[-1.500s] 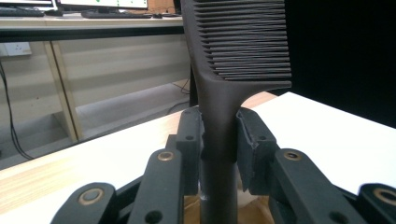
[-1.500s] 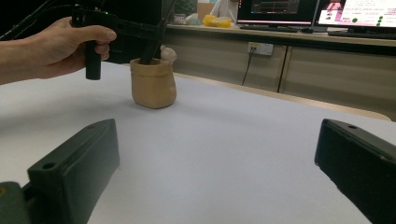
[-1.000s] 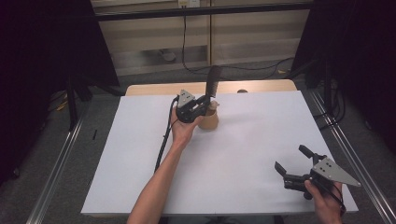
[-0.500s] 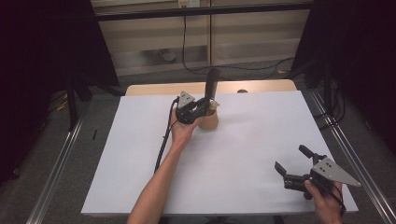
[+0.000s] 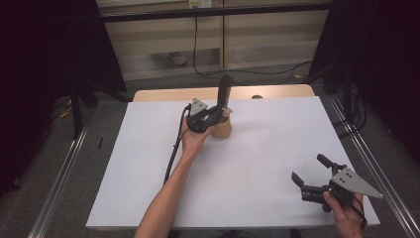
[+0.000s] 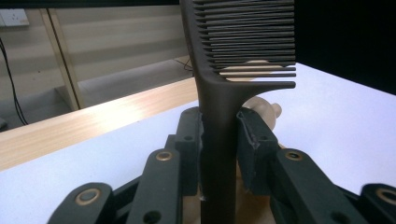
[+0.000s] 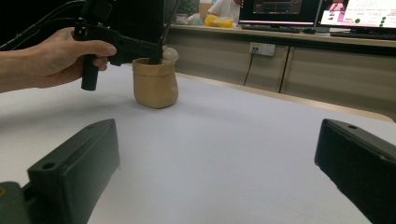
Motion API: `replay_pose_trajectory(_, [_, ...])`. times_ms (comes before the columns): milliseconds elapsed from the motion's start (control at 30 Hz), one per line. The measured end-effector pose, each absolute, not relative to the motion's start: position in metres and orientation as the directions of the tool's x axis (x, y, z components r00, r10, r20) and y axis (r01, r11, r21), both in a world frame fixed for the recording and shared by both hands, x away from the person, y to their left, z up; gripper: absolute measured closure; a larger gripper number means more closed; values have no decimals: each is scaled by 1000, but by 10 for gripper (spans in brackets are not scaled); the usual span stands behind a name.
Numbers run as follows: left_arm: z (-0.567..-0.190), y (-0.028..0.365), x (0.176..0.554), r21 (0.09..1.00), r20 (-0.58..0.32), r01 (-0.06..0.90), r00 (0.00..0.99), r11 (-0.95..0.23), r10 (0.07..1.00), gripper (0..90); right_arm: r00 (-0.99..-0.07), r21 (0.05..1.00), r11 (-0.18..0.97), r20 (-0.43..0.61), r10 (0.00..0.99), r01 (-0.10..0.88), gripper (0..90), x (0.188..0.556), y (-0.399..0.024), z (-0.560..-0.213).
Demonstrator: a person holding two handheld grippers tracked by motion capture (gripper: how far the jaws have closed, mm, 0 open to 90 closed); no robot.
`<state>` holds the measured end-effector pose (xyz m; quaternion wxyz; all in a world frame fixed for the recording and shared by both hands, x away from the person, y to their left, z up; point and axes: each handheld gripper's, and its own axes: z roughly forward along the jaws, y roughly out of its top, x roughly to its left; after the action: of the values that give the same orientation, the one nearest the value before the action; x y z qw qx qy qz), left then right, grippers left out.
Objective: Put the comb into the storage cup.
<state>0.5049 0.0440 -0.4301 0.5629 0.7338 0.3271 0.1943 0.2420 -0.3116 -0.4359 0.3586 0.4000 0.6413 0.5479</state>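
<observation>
a small tan pouch (image 5: 222,129) stands upright near the far edge of the white table (image 5: 257,158), and a black comb (image 5: 224,94) rises out of its mouth, handle down, teeth up. something pale and rounded (image 7: 170,54) also pokes out of the pouch beside the comb. just left of the pouch, the person's left hand (image 5: 192,140) reaches forward with the forearm stretched across the table, holding the left gripper (image 6: 219,135) level; its pads are pinched on the comb's handle from both sides, just above the pouch. well away from the pouch, by the near right corner, the right hand (image 5: 346,210) holds the right gripper (image 5: 311,173) low, its jaws spread wide with nothing between them.
</observation>
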Motion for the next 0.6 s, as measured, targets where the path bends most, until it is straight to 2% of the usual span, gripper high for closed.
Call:
replay_pose_trajectory(367, [-428, 47, 503, 951, -78, 263, 710, -162, 699, 625, -421, 990, 80, -22, 907, 120, 0, 242, -311, -436])
replay_pose_trajectory(600, [-425, 46, 498, 954, -99, 267, 707, -134, 700, 448, -423, 990, 78, -21, 906, 119, 0, 241, -311, -436])
